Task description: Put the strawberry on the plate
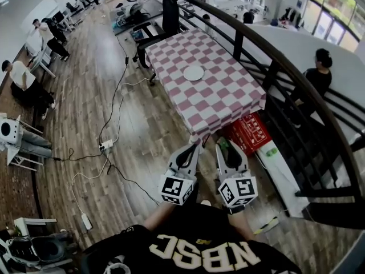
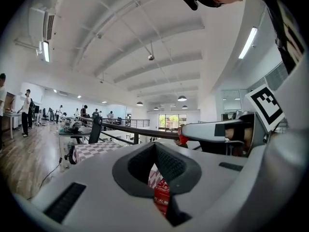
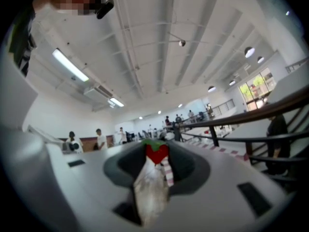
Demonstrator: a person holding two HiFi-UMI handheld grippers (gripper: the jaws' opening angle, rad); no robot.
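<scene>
A white plate (image 1: 193, 73) lies in the middle of a table (image 1: 228, 99) covered with a pink-and-white checked cloth, ahead of me. Both grippers are held close to my body, short of the table's near edge. My right gripper (image 1: 223, 148) is shut on a red strawberry (image 3: 157, 152) with a green top, pinched at the jaw tips (image 3: 157, 154); in the head view the strawberry (image 1: 223, 145) shows only as a small green and red spot. My left gripper (image 1: 197, 148) is beside it, its jaws together at the tips (image 2: 155, 146) and nothing between them.
A red box (image 1: 249, 131) and a long white box (image 1: 279, 170) sit on the floor under the table's near right corner. A dark railing (image 1: 274, 67) runs along the right. Cables (image 1: 114, 107) trail over the wooden floor on the left. A black chair (image 1: 169, 10) stands at the table's far end.
</scene>
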